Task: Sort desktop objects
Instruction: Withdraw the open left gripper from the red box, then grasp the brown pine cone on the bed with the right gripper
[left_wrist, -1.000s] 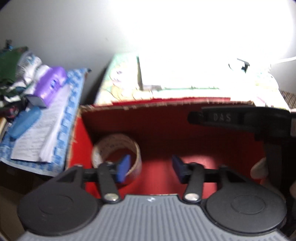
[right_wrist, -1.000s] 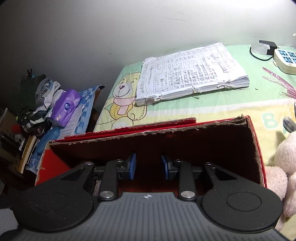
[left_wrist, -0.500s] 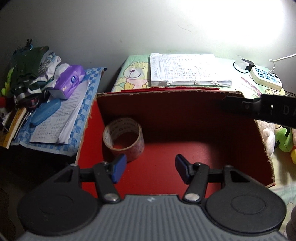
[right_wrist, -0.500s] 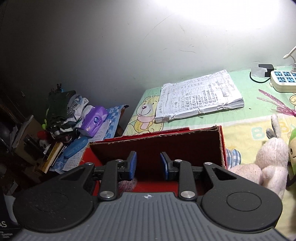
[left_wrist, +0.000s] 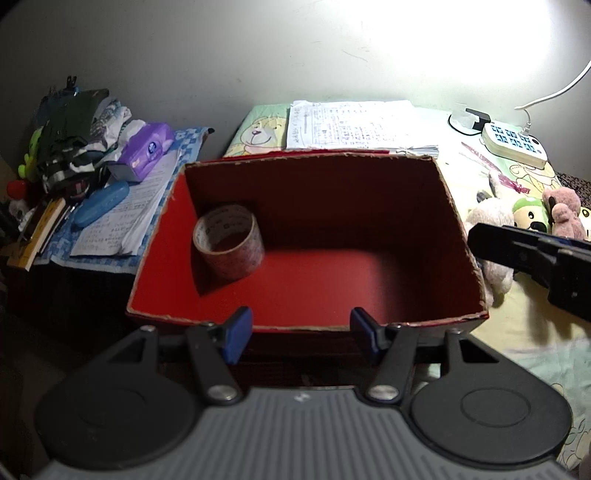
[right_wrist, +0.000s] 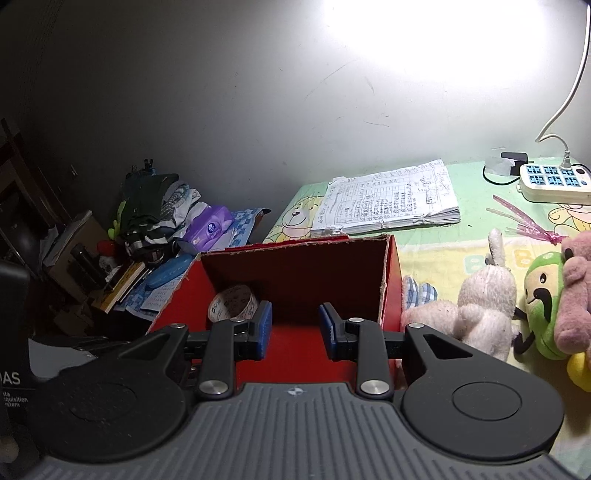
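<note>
The left tool hung with its blue pads spread apart and nothing between them, poised over the near rim of the red cardboard box. Just beyond the left pad, inside the box against its left wall, a roll of clear tape stood on its edge on the red floor; the rest of the box floor ahead of the tool was bare. The right tool held its pads at a narrower gap, likewise empty, in front of the same box, with the tape roll showing just past its left pad. To the right of that tool, beside the box's outer wall, lay a white plush rabbit, then a green plush toy and a pink plush bear, all on the patterned cloth of the surface. Beyond the box, straight ahead of both tools, a bound stack of handwritten papers rested on the cloth. Farther right, near the wall, sat a white power strip with a cord plugged in. Far off to the left of the tools, a blue pencil case and a purple tissue pack lay amid a pile of clutter
</note>
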